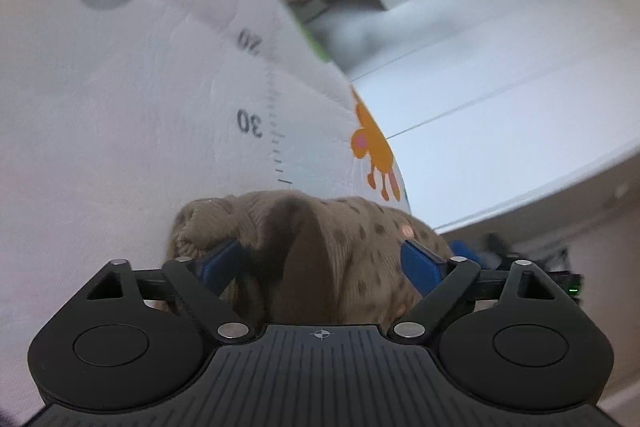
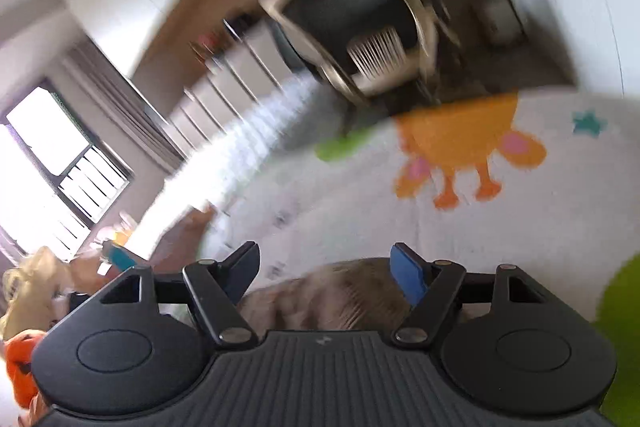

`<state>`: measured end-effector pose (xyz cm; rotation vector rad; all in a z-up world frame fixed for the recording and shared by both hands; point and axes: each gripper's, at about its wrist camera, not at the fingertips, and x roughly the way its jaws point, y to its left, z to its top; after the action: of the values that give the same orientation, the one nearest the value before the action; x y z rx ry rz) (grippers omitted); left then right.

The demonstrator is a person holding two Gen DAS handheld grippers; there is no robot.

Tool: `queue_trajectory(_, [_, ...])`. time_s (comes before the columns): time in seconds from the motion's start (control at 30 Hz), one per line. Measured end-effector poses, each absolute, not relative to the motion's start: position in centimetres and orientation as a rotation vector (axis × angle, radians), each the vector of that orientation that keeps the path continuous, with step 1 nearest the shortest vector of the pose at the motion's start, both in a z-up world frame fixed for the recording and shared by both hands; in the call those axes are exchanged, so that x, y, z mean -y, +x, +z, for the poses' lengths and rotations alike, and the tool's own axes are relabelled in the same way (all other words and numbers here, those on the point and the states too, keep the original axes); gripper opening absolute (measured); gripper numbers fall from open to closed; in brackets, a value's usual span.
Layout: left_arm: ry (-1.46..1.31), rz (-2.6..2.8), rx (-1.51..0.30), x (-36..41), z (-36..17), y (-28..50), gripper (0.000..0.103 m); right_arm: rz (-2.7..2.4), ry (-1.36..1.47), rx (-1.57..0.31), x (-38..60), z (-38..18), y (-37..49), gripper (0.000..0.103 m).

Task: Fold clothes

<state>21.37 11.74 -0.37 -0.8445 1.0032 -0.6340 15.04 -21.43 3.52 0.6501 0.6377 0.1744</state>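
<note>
A brown knitted garment with dark spots [image 1: 352, 251] lies bunched on a white play mat [image 1: 120, 107]. My left gripper [image 1: 320, 263] stands wide open around the bunch, and the cloth swells up between its blue pads [image 1: 418, 261]. In the right wrist view the same garment [image 2: 328, 295] appears blurred and low, just under my right gripper [image 2: 324, 271]. That gripper is open too, with its blue pads [image 2: 406, 275] apart above the cloth and the mat [image 2: 520, 227]. Nothing is clamped in either gripper.
The mat bears a printed ruler scale [image 1: 276, 131] and an orange cartoon animal [image 2: 460, 151]. A chair with a pale frame [image 2: 360, 27] stands past the mat's far edge. A window [image 2: 48, 147] and a heap of toys [image 2: 24, 347] are at the left. White floor [image 1: 500, 67] lies beyond the mat.
</note>
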Motion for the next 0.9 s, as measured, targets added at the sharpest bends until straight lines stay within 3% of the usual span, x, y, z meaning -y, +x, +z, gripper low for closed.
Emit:
queue_trajectory(0.13, [-0.879, -0.643, -1.012, -10.7, -1.5, 23.6, 0.093, 0.225, 0.654, -0.792, 20.2, -0.7, 19.5, 0.073])
queue_trajectory(0.17, [-0.852, -0.640, -1.005, -10.3, -1.2, 24.3, 0.085, 0.243, 0.651, -0.822, 19.8, -1.6, 20.4, 0.072])
queue_trajectory(0.2, [-0.806, -0.632, -0.994, -9.8, -0.7, 25.0, 0.068, 0.252, 0.618, -0.803, 19.3, -1.7, 20.7, 0.065])
queue_trajectory(0.23, [-0.746, -0.621, -0.976, -9.3, 0.2, 25.7, 0.059, 0.245, 0.605, -0.788, 19.0, -1.4, 21.2, 0.061])
queue_trajectory(0.3, [-0.685, -0.626, -0.923, -8.6, 1.9, 27.2, 0.032, 0.231, 0.582, -0.758, 18.6, -0.9, 22.1, 0.045])
queue_trajectory(0.37, [-0.712, -0.668, -0.846, -8.9, 3.6, 27.9, 0.024, 0.223, 0.604, -0.705, 19.2, 0.3, 22.8, 0.038])
queue_trajectory(0.5, [-0.602, -0.692, -0.801, -9.5, 5.3, 26.2, 0.030, 0.236, 0.569, -0.675, 19.4, 2.0, 21.9, 0.038])
queue_trajectory(0.57, [-0.500, -0.667, -0.852, -9.7, 4.4, 24.9, 0.037, 0.224, 0.499, -0.730, 18.5, 1.0, 20.5, 0.038])
queue_trajectory(0.73, [-0.349, -0.654, -1.013, -11.1, 0.7, 20.8, 0.040, 0.193, 0.454, -0.861, 17.7, -2.4, 15.9, 0.038])
queue_trajectory(0.83, [-0.402, -0.685, -0.984, -12.7, 1.1, 19.1, 0.052, 0.172, 0.424, -0.862, 18.1, -2.5, 13.7, 0.038])
queue_trajectory(0.9, [-0.470, -0.713, -0.943, -13.3, 2.0, 18.6, 0.071, 0.162, 0.423, -0.824, 18.5, -1.7, 13.2, 0.046])
